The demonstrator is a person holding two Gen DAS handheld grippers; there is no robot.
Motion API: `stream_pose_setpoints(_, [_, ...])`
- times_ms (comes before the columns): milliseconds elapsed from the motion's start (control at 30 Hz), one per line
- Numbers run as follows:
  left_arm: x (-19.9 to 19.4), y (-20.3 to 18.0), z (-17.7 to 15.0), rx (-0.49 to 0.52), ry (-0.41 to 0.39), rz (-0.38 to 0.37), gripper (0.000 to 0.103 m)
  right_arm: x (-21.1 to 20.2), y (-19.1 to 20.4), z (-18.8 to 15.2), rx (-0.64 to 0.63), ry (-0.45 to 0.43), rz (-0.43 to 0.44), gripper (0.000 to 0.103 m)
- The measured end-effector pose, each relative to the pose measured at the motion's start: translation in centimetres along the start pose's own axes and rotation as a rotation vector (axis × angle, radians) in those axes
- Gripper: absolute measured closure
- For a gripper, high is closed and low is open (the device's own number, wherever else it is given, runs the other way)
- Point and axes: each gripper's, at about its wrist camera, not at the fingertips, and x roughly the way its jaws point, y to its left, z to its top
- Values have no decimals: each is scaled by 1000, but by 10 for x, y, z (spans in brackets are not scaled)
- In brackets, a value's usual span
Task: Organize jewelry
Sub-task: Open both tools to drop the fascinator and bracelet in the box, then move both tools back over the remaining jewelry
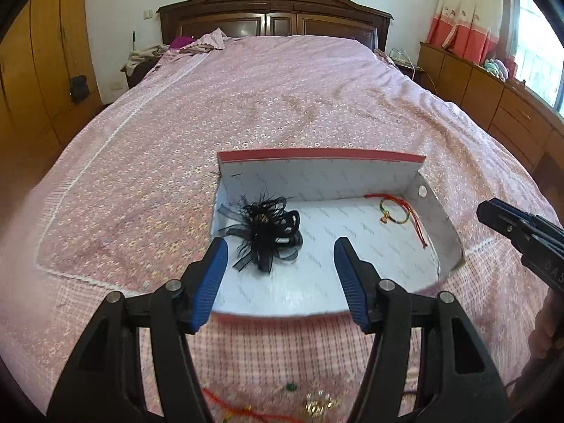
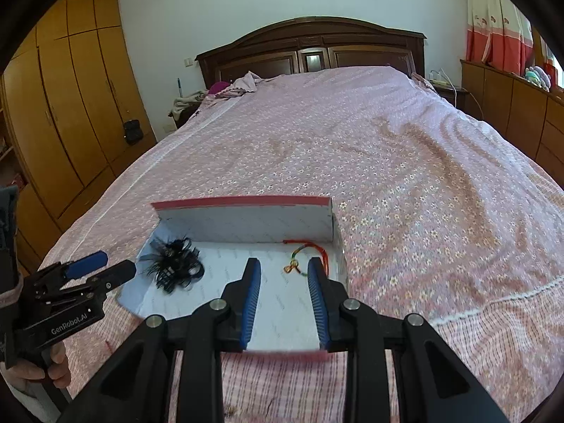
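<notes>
In my left wrist view, my left gripper [image 1: 280,246] hangs released, its blue pads spread wide, at lower centre over the open white box [image 1: 317,174]. Just past its left pad a black feathered hair ornament [image 1: 268,232] lies on the box floor. Toward centre right, near the far wall, sits a red-corded bracelet [image 1: 396,211]. At bottom centre, loose jewelry [image 1: 319,403] rests on the pink bedspread [image 1: 246,105]. My right gripper [image 2: 284,264] is likewise unclenched, grasping nothing.
</notes>
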Motion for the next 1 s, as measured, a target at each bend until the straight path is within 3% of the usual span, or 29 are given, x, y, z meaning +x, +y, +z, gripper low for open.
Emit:
stream_pose_setpoints(500, [-39, 13, -32, -20, 7, -5, 48, -48, 11, -39, -41, 2, 31, 72])
stream_pose_setpoints(1000, [-44, 31, -74, -79, 59, 11, 48, -53, 12, -87, -48, 89, 31, 72])
